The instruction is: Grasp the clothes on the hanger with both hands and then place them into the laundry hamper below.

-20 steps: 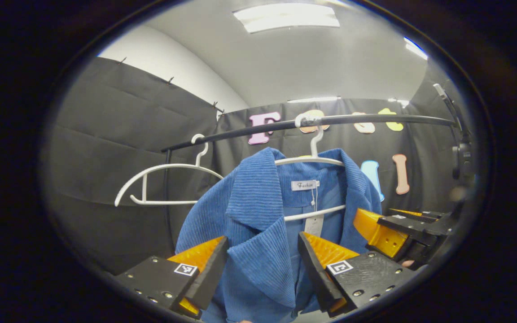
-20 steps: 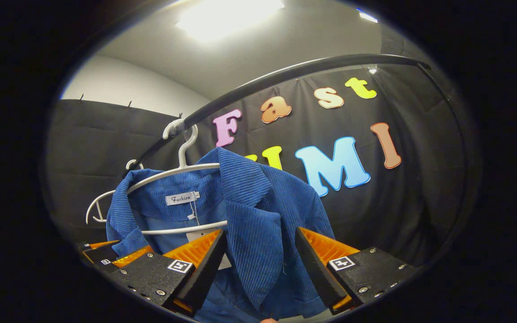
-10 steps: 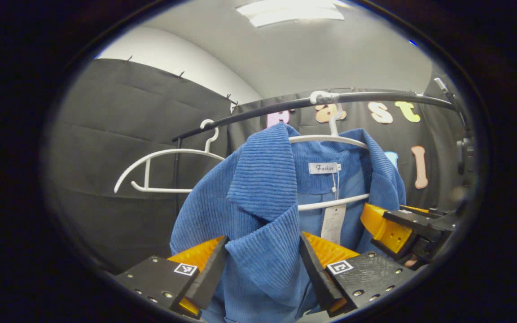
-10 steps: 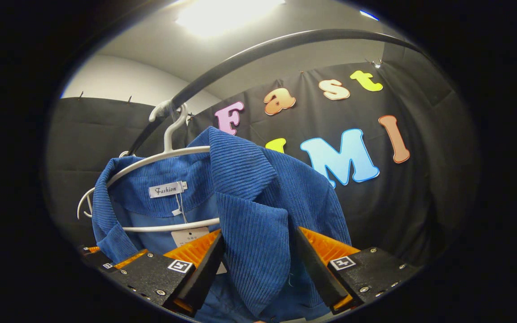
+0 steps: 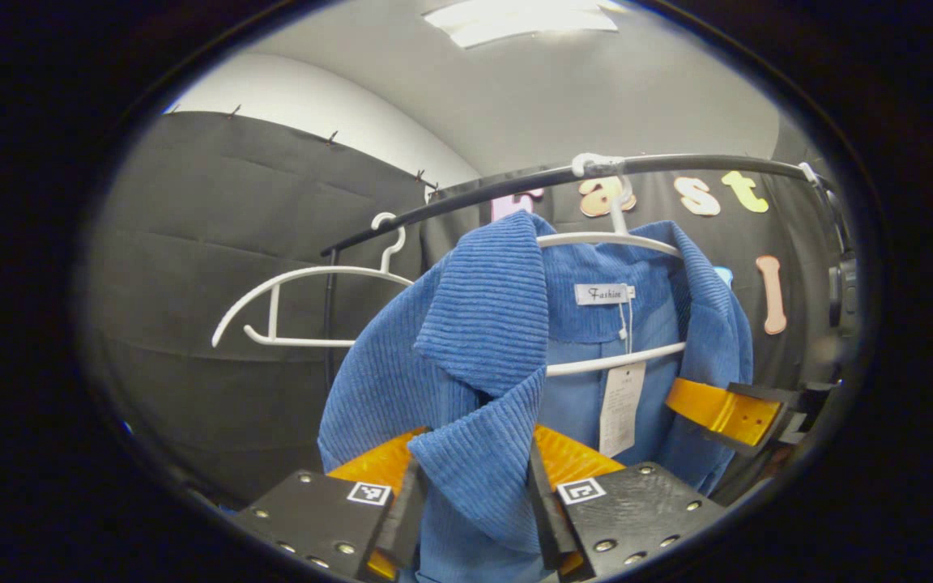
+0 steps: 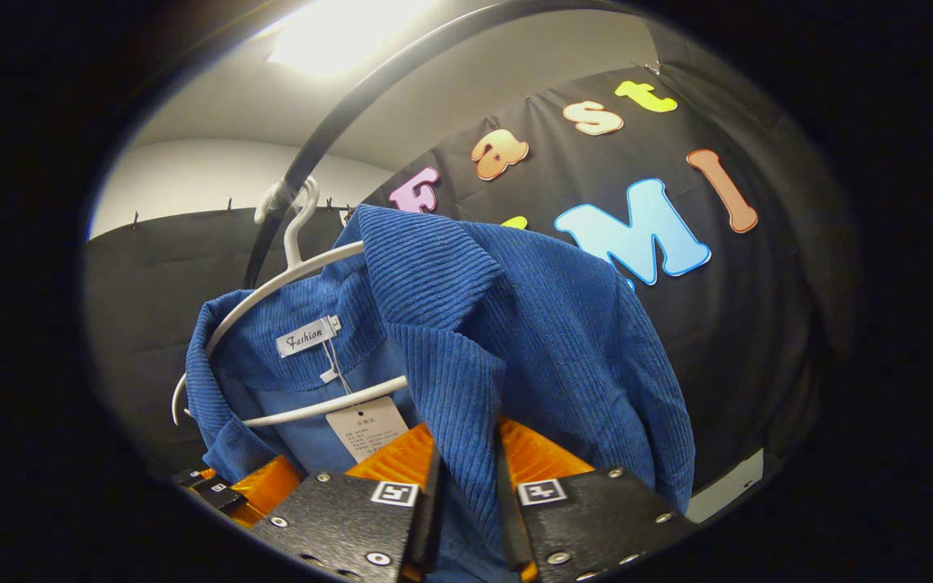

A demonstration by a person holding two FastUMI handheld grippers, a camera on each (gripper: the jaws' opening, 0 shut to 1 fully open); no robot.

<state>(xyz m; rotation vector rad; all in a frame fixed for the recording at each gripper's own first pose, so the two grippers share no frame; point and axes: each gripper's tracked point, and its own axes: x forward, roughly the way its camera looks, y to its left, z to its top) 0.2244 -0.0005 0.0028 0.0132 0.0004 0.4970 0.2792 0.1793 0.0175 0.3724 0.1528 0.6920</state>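
A blue corduroy jacket (image 5: 483, 324) (image 6: 515, 324) hangs on a white hanger (image 5: 612, 240) (image 6: 288, 279) from a black rail (image 5: 677, 166) (image 6: 337, 121). My left gripper (image 5: 470, 494) is shut on one lapel of the jacket, with both fingers pressing the cloth. My right gripper (image 6: 466, 494) is shut on the other lapel in the same way. In the left gripper view the right gripper (image 5: 726, 413) shows farther off at the jacket's far side. A paper tag (image 6: 365, 427) hangs inside the collar.
An empty white hanger (image 5: 296, 308) hangs on the rail to the left of the jacket. The rail's black upright post (image 5: 327, 324) stands behind it. Black cloth walls close the booth around the rack.
Both grippers have closed from open onto the jacket's lapels. Both moved closer to the jacket, and the right gripper view has tilted.
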